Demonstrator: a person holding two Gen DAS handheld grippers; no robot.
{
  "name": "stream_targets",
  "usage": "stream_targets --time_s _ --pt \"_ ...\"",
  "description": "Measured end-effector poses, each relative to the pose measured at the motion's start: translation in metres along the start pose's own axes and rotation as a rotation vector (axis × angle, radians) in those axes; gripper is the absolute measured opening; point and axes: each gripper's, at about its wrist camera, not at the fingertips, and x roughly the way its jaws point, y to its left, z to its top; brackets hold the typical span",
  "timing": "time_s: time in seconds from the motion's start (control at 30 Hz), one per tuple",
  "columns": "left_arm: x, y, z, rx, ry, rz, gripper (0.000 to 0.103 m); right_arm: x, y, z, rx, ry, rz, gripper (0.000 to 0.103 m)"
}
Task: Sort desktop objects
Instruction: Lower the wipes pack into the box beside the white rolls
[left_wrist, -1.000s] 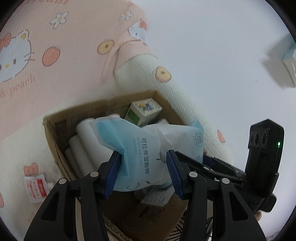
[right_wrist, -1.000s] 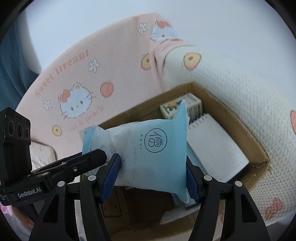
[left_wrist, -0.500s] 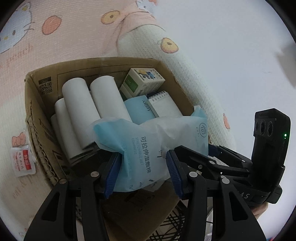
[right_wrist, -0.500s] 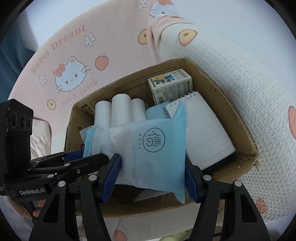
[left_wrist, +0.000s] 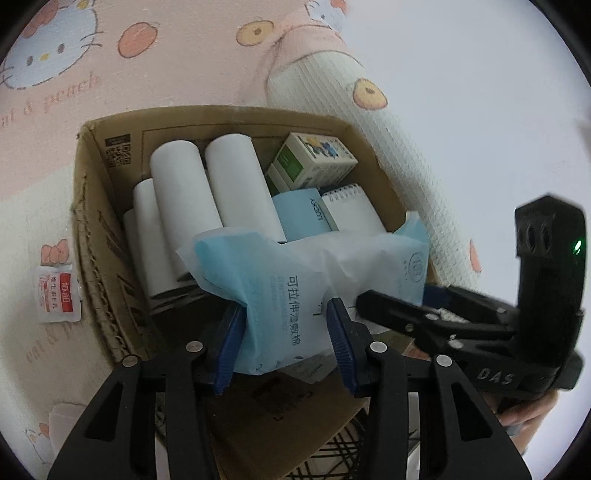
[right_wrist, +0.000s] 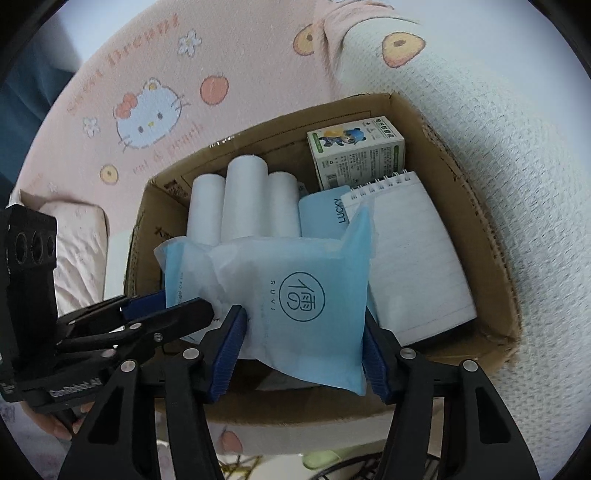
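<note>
Both grippers hold one light blue soft pack (left_wrist: 280, 284) over the near part of an open cardboard box (left_wrist: 88, 221). My left gripper (left_wrist: 286, 339) is shut on the pack's left end. My right gripper (right_wrist: 303, 350) is shut on its right end, which shows a round logo (right_wrist: 303, 291). The box (right_wrist: 491, 236) holds white rolls (right_wrist: 243, 206), a green and white carton (right_wrist: 354, 155), a blue booklet (right_wrist: 325, 214) and a spiral notepad (right_wrist: 410, 251). Each gripper shows in the other's view.
The box sits on pink Hello Kitty cloth (right_wrist: 147, 114) beside a white waffle blanket (right_wrist: 517, 129). A small red and white sachet (left_wrist: 55, 291) lies left of the box. A black wire rack (left_wrist: 347, 454) is below, near me.
Both grippers have moved forward and down with the pack, from in front of the box to over its near part. The box's contents have come into full view.
</note>
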Motion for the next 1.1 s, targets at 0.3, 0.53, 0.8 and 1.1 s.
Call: stream_targets --time_s 0.3,0.53,0.8,1.1 --pt "-0.001 -0.011 -0.006 0.094 -0.018 0.088 0.056 0.003 0.000 0.005 -0.060 0.057 -0.050 0.052" --pt "-0.014 0.009 0.009 0.046 -0.054 0.015 0.046 0.010 -0.009 0.009 -0.063 0.122 0.001 0.051" --pt "-0.003 0.012 0.023 0.111 -0.012 -0.074 0.013 0.022 0.004 0.015 -0.121 0.186 -0.009 0.041" --pt "0.019 -0.002 0.013 0.224 0.083 -0.091 0.009 0.063 0.031 0.009 -0.162 0.273 -0.029 0.038"
